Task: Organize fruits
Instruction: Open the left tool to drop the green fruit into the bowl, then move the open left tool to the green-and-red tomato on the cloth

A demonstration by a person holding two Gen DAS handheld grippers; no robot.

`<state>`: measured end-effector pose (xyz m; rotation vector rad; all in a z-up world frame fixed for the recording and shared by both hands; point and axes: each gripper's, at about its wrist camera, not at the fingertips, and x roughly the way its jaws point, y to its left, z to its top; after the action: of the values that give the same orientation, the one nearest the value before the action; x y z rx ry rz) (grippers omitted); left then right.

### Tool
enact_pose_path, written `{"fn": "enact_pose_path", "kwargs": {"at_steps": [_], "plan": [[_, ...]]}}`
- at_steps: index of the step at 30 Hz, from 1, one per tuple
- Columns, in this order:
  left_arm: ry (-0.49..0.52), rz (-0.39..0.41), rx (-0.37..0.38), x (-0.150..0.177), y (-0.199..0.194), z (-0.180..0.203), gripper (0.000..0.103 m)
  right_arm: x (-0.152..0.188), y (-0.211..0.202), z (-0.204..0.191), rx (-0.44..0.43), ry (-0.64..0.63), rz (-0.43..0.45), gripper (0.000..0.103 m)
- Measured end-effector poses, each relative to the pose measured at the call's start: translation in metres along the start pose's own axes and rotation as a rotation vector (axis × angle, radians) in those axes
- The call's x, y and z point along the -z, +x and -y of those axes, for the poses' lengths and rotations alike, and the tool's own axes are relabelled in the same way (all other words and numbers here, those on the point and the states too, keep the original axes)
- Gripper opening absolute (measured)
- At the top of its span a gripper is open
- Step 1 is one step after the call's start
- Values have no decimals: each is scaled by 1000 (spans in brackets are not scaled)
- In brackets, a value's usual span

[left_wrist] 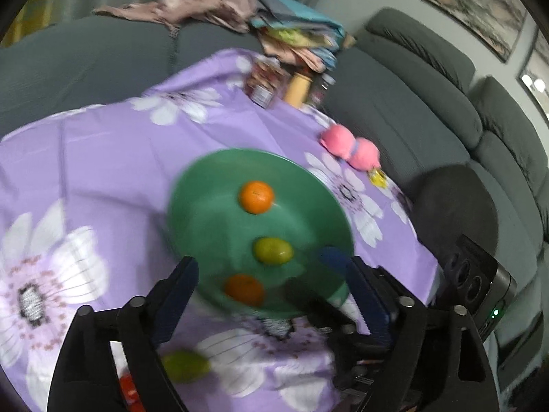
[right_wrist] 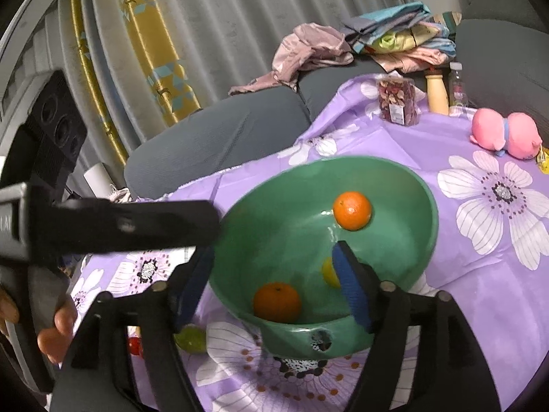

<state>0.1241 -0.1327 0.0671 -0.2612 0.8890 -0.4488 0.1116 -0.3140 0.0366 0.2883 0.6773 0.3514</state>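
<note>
A green bowl (left_wrist: 212, 185) (right_wrist: 405, 185) stands on the purple flowered cloth (left_wrist: 113, 158). It holds two oranges (left_wrist: 256, 196) (left_wrist: 244, 289) and a yellow-green citrus (left_wrist: 273, 250). My left gripper (left_wrist: 271, 264) is open, its fingers straddling the bowl's near part without touching any fruit. My right gripper (right_wrist: 271, 250) is open too, one finger outside the left rim and one inside; the near orange (right_wrist: 277, 302) lies between them, untouched. The far orange (right_wrist: 352, 210) lies deeper in, and the citrus (right_wrist: 328, 271) is half hidden behind the right finger. Outside the bowl lie a green fruit (left_wrist: 185, 365) (right_wrist: 190, 338) and a small red fruit (left_wrist: 128, 388) (right_wrist: 135, 346).
A pink plush toy (right_wrist: 504, 134), a jar of dried petals (right_wrist: 398, 103) and a wooden bottle (right_wrist: 436, 94) stand at the table's far side. A grey sofa (left_wrist: 429, 110) with heaped clothes (right_wrist: 394, 41) surrounds the table. A hand (right_wrist: 58, 326) holds the left gripper's black body (right_wrist: 120, 223) by the bowl's left rim.
</note>
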Motion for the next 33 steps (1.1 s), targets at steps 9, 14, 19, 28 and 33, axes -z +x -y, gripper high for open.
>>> {"fn": "enact_pose_path", "kwargs": {"at_steps": [9, 14, 19, 28, 33], "plan": [[-178, 89, -86, 31, -54, -59, 90, 5, -8, -23, -124, -49, 28, 86], [-254, 64, -80, 59, -66, -79, 91, 12, -8, -43, -218, -92, -17, 86], [-306, 51, -46, 76, -69, -87, 91, 21, -6, -64, -260, -166, -79, 86], [-316, 7, -40, 97, -61, -90, 91, 49, 10, -77, -265, -252, -234, 86], [-289, -9, -55, 101, -55, -88, 91, 53, 20, -73, -252, -241, -271, 86]]}}
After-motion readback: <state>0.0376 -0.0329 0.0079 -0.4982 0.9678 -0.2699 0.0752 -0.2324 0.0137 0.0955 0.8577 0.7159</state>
